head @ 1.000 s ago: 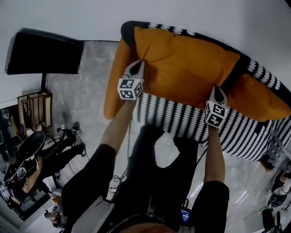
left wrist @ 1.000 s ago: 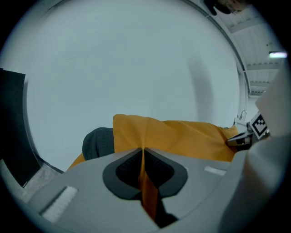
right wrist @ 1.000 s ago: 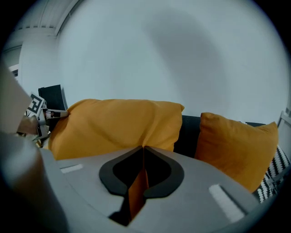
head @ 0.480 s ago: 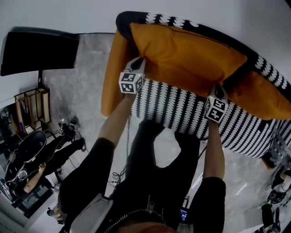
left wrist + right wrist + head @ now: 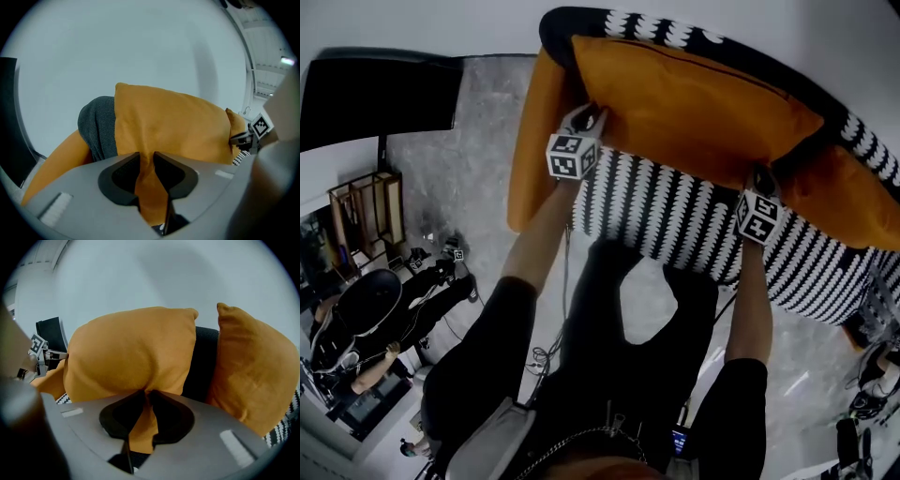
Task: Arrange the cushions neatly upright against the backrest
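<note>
Fabric at the cushion's (image 5: 694, 103) lower corners is sitting pinched between the jaws of the left hand-held gripper (image 5: 146, 157) and the right hand-held gripper (image 5: 146, 394), and both have just been opening. Just beyond them, the cushion is leaning on the backrest (image 5: 649, 28). If they are letting go too soon, it is likely slumping onto the seat (image 5: 675, 216) beneath them. A second cushion (image 5: 253, 366) is crowding the right one's outer side, leaving free room only back toward the person.
</note>
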{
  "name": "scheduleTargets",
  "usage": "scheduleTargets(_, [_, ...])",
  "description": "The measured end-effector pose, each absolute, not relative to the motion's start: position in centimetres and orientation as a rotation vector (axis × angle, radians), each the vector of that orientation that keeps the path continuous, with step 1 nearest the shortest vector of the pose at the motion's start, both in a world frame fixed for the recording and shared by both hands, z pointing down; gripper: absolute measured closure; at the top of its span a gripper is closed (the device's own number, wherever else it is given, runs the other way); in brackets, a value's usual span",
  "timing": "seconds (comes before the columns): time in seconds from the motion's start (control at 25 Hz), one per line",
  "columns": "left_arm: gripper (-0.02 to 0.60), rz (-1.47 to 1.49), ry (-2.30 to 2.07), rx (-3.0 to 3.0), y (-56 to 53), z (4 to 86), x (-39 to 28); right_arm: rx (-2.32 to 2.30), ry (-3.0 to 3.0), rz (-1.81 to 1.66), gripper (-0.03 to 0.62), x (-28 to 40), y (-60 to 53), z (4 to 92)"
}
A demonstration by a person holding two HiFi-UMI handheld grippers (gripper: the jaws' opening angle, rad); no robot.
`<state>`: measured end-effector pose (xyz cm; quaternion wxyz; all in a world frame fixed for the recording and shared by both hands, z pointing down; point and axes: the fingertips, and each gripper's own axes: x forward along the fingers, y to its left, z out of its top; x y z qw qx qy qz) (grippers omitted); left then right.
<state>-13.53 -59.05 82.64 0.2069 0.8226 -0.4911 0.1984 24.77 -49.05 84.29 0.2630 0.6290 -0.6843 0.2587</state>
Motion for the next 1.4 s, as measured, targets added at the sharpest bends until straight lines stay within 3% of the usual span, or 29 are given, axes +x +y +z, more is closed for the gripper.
scheduleTargets(0.24, [0.484, 0.563, -1.403, 2.200, -57.9, 83.5, -13.6, 1.724, -1.846, 0.698, 0.509, 26.9, -47.9, 83.9])
scheduleTargets(0.36, [0.504, 0.532, -1.411, 2.198, -56.9, 83.2, -13.5, 1.774, -1.803, 0.718, 0.468, 28.3, -47.2, 83.6])
scheduleTargets(0.4, [0.504, 0.497, -1.396, 2.215, -56.3, 82.9, -13.2, 1.801, -1.782, 0.700, 0.480, 28.4, -46.7, 83.2])
scheduleTargets(0.48, [0.480, 0.434, -1.370, 2.252, -54.9, 82.2, -12.6, 1.859, -1.763, 0.623, 0.582, 28.0, -45.9, 81.6])
scheduleTargets(0.52, [0.488, 0.420, -1.372, 2.268, -54.2, 81.8, -12.3, 1.874, -1.776, 0.587, 0.591, 27.5, -45.5, 81.0])
scheduleTargets(0.68, [0.529, 0.485, -1.318, 2.334, -51.8, 82.5, -8.9, 1.711, -1.977, 0.530, 0.591, 24.4, -45.2, 80.8])
scheduleTargets(0.84, [0.571, 0.501, -1.340, 2.242, -52.6, 84.4, -8.4, 1.695, -1.971, 0.657, 0.591, 25.7, -46.5, 83.0])
scheduleTargets(1.4, [0.571, 0.437, -1.351, 2.086, -54.8, 85.4, -13.9, 1.761, -1.743, 0.829, 0.591, 29.8, -45.8, 85.3])
